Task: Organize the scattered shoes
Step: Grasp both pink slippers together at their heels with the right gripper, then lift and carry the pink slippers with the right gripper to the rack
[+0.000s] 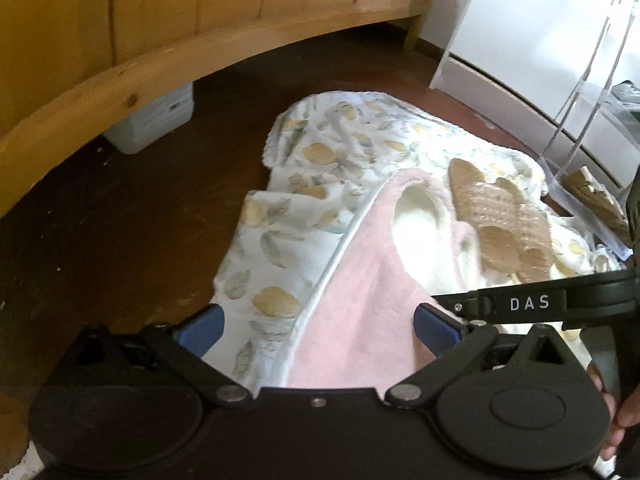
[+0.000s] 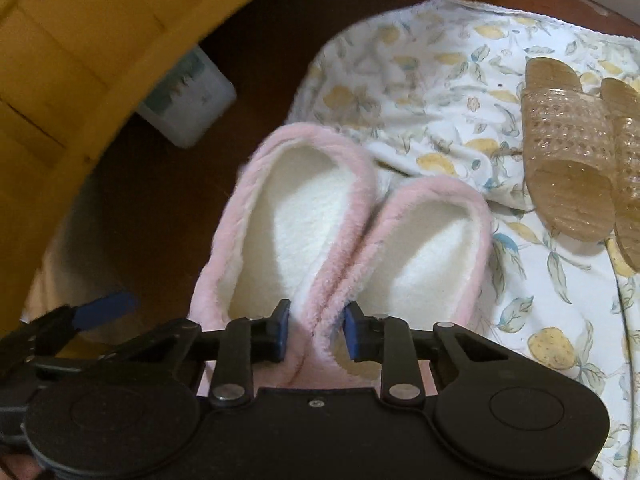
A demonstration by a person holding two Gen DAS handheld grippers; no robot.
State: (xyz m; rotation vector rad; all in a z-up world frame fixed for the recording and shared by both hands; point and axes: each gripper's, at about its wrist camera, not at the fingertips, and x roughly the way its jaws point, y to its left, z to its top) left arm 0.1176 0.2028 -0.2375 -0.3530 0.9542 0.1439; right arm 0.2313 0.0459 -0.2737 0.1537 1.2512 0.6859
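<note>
Two fluffy pink slippers with white lining [image 2: 320,248] lie side by side, partly on a lemon-print cloth [image 2: 440,80]. My right gripper [image 2: 316,332] is shut on their two touching inner rims, near the heels, with a blue pad on each side. My left gripper [image 1: 318,330] is open, its blue pads wide apart over the pink outer side of the left slipper [image 1: 360,292]. One of its fingers [image 2: 106,306] shows at the left of the right wrist view. A pair of clear amber jelly slippers [image 2: 572,160] sits on the cloth to the right.
A wooden bed frame [image 1: 120,64] curves across the back, with a pale plastic box [image 1: 156,120] under it. The floor is dark brown [image 1: 120,220]. A white cabinet [image 1: 520,40] and a clear acrylic stand [image 1: 588,80] are at the right. A hand [image 1: 616,412] holds the right gripper.
</note>
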